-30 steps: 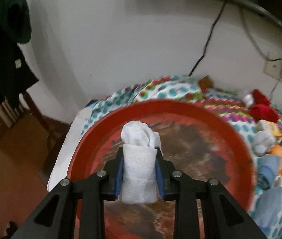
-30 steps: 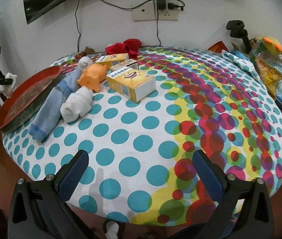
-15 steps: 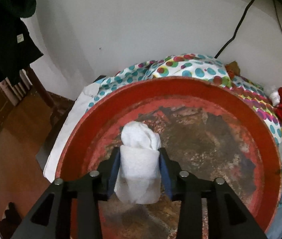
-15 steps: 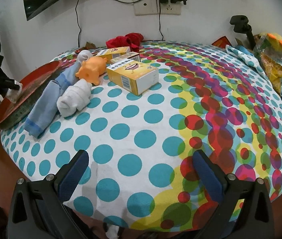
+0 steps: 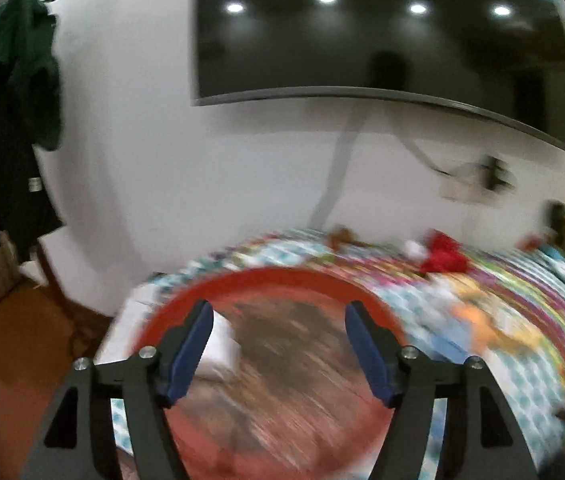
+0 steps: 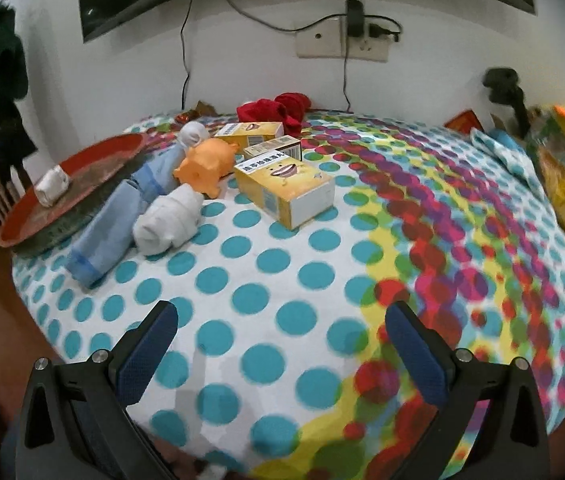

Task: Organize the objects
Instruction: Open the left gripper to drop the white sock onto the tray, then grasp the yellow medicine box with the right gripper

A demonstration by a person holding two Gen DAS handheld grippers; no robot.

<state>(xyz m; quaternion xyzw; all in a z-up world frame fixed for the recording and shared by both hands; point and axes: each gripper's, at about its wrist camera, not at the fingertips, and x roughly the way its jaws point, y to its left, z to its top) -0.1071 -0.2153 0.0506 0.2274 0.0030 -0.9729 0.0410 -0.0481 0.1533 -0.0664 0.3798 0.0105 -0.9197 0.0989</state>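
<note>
Where rolled, white towel (image 6: 53, 184) (soft, cylindrical)

White wall (image 6: 242, 64), dark screen (image 5: 382, 32), wall socket (image 6: 342, 38), brown floor (image 5: 14, 344)

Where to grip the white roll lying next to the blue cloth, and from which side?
Probably across the middle of the white roll, from above. It lies on its side as a soft cylinder, long axis running toward the orange toy, so the jaws should straddle its short width. The blue cloth touches its left flank, so that finger needs to wedge in there.
</note>
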